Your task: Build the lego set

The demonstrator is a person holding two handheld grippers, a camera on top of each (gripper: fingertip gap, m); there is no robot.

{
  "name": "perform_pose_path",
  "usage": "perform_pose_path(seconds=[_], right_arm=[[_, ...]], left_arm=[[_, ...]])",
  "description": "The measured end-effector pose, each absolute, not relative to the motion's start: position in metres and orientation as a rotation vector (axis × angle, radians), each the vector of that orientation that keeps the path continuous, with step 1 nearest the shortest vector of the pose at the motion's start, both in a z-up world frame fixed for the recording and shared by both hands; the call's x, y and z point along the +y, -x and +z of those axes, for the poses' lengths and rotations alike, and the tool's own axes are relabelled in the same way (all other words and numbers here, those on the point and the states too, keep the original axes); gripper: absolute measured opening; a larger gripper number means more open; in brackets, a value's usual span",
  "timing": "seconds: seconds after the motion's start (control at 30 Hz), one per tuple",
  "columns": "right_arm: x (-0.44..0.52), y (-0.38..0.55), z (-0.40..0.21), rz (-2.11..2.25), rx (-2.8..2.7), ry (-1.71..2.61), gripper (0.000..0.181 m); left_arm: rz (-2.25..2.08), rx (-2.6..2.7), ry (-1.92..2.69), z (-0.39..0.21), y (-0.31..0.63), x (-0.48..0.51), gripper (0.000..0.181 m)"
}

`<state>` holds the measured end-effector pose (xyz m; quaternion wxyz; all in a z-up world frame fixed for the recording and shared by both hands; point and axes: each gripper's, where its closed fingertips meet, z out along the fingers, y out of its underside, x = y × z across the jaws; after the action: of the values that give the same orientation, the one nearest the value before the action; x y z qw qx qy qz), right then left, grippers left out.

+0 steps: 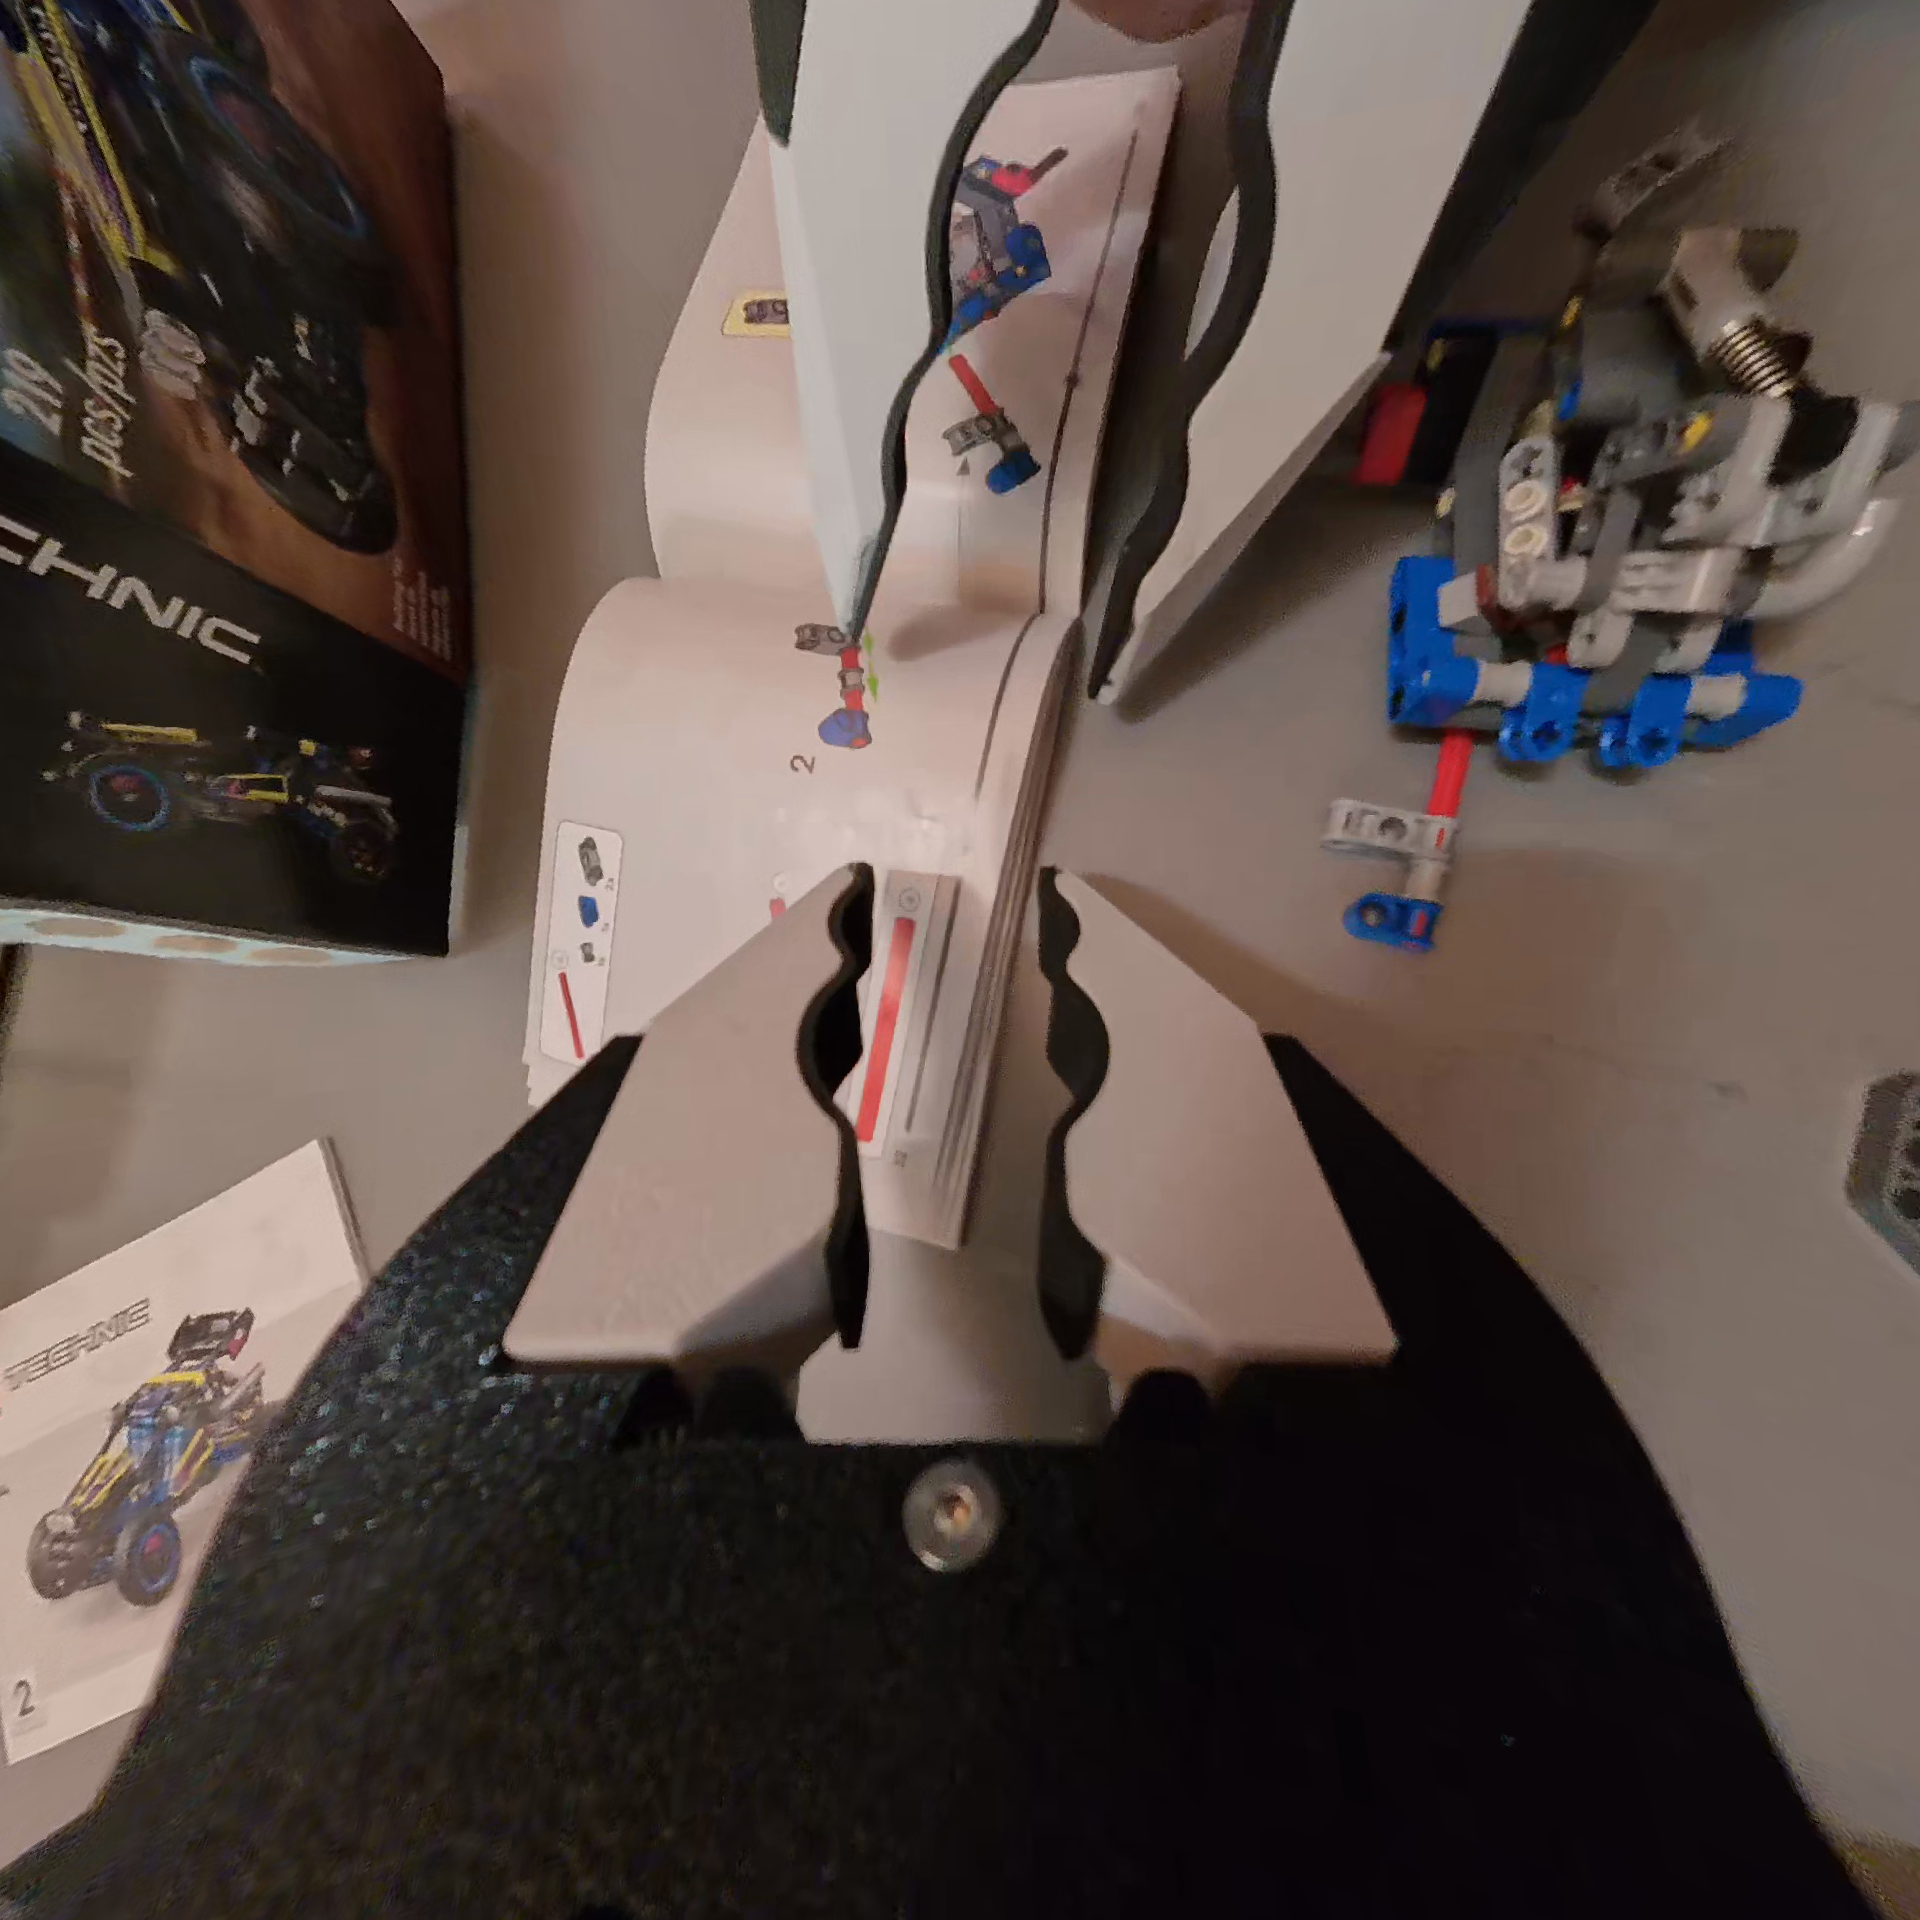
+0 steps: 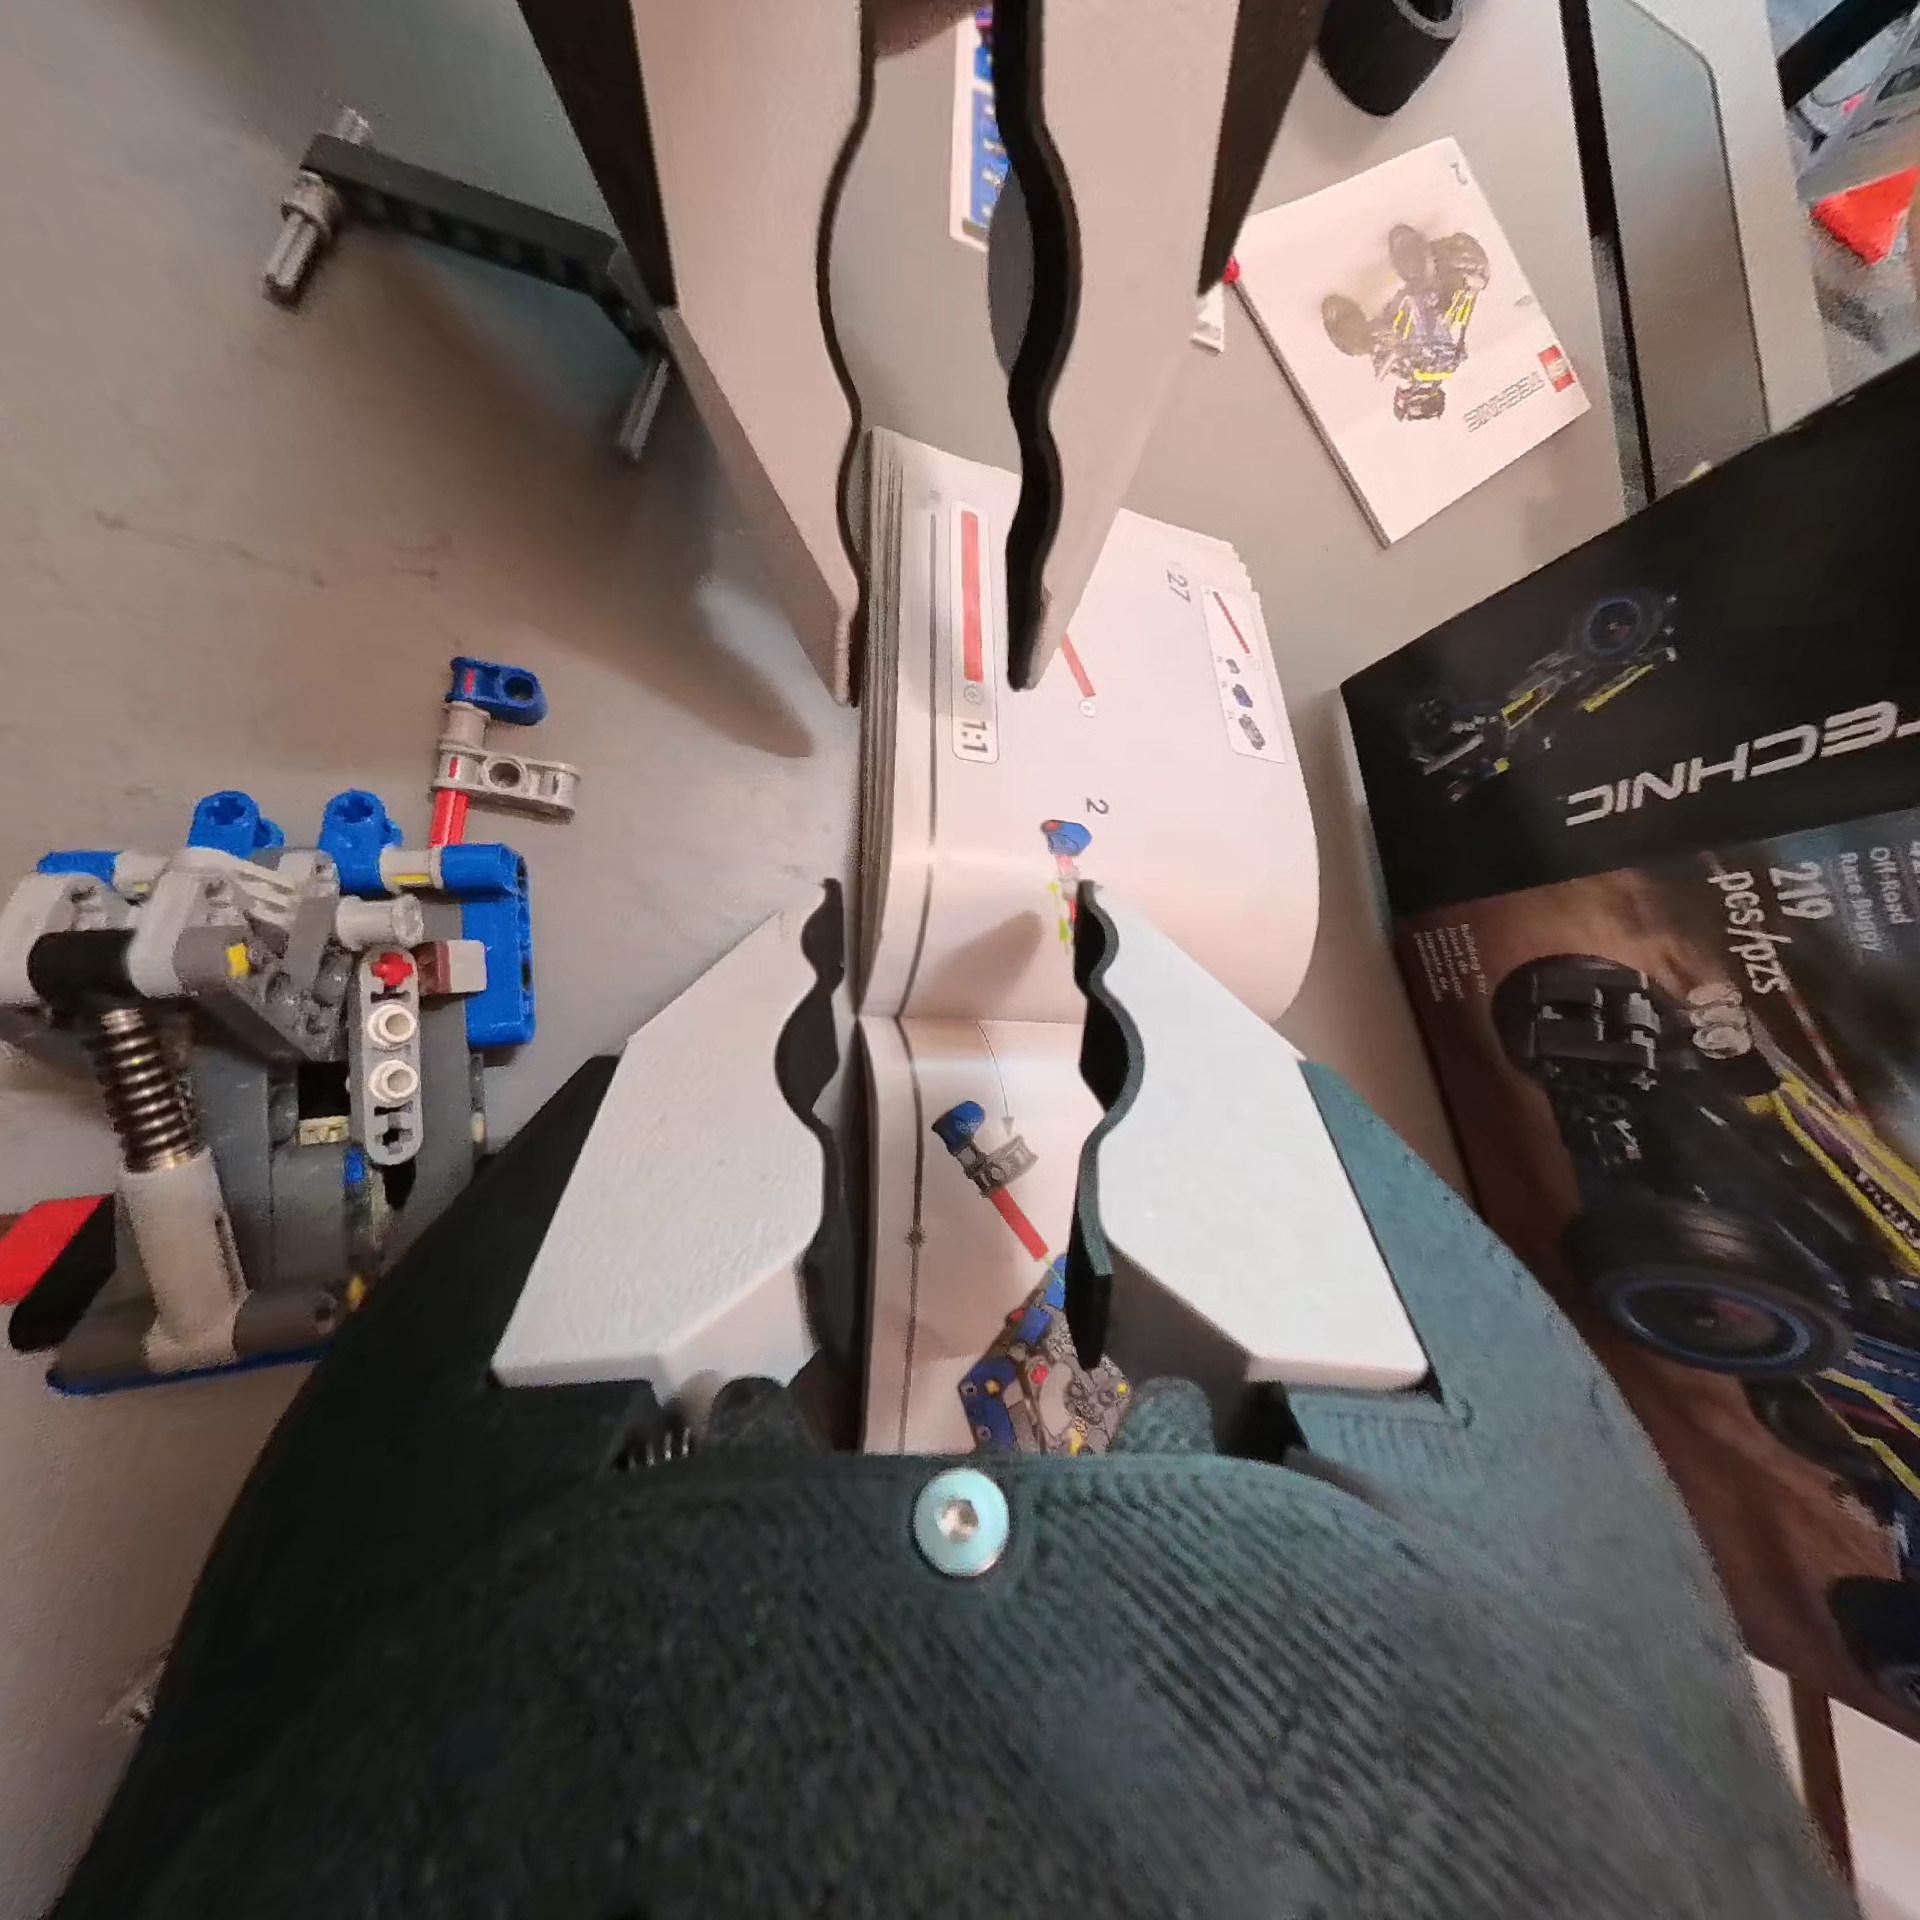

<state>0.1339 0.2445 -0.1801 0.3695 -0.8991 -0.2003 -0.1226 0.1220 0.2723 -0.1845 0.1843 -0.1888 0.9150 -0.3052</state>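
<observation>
Fingers of both the left gripper [image 1: 951,883] and right gripper [image 2: 951,899] stand apart, straddling the open instruction booklet [image 1: 727,727] on the grey worktop [image 1: 1558,1143]; the partly built Lego chassis [image 2: 281,1039] sits beside it, ungripped.

Grey tabletop [image 2: 312,540], matte and lightly scuffed, fills both views. In the right wrist view a black round object [image 2: 1392,52] sits at 1 o'clock, cut off by the frame, and a red-orange item [image 2: 1865,213] lies past the table edge at 2 o'clock, blurred. In the left wrist view a dark grey lump [image 1: 1891,1174] sits at 3 o'clock on the frame edge, too blurred to identify.
</observation>
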Motion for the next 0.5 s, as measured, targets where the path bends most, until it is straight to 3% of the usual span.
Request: perform_pose_path(seconds=[0.5], right_arm=[[0.241,-0.151,-0.171,-0.436,-0.336,2.274,0.003]], left_arm=[[-0.790,2.402,0.458,-0.171,-0.139,0.273,0.024]])
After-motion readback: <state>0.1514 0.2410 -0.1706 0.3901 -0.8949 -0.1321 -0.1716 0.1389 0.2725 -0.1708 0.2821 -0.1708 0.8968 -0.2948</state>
